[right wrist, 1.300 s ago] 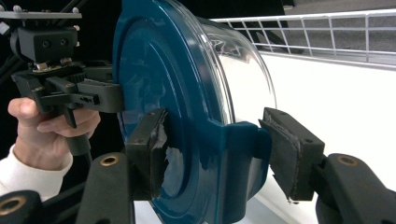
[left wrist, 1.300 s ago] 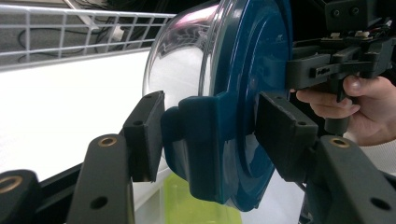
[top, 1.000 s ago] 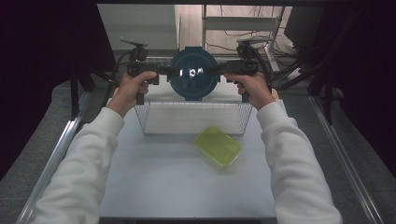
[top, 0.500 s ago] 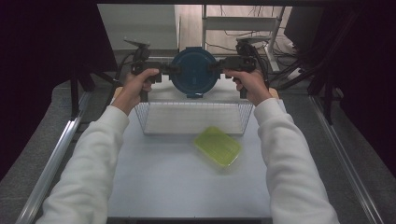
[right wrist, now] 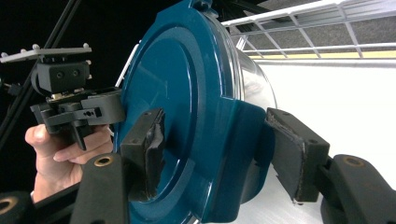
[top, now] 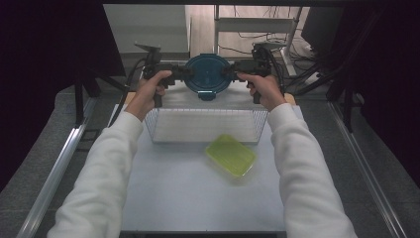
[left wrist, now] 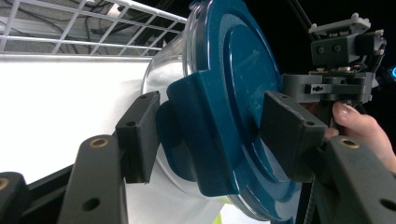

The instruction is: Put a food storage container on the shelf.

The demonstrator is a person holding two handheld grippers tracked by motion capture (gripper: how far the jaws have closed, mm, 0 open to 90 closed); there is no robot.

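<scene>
Shifted slightly toward the top of the frame since a second earlier, looking smaller. Clamped by left gripper (top: 181, 75) and right gripper (top: 234, 74) on opposite latch flaps of the blue-lidded container (top: 207, 73), jaws just eased wider yet pads still pressing. Held on edge at top centre, beyond the wire basket (top: 154, 124); green box (top: 231, 154) below, right of centre.

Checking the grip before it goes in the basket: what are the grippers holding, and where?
The round container, blue lid on, held by opposite side latches: left gripper on one, right gripper on the other.
</scene>
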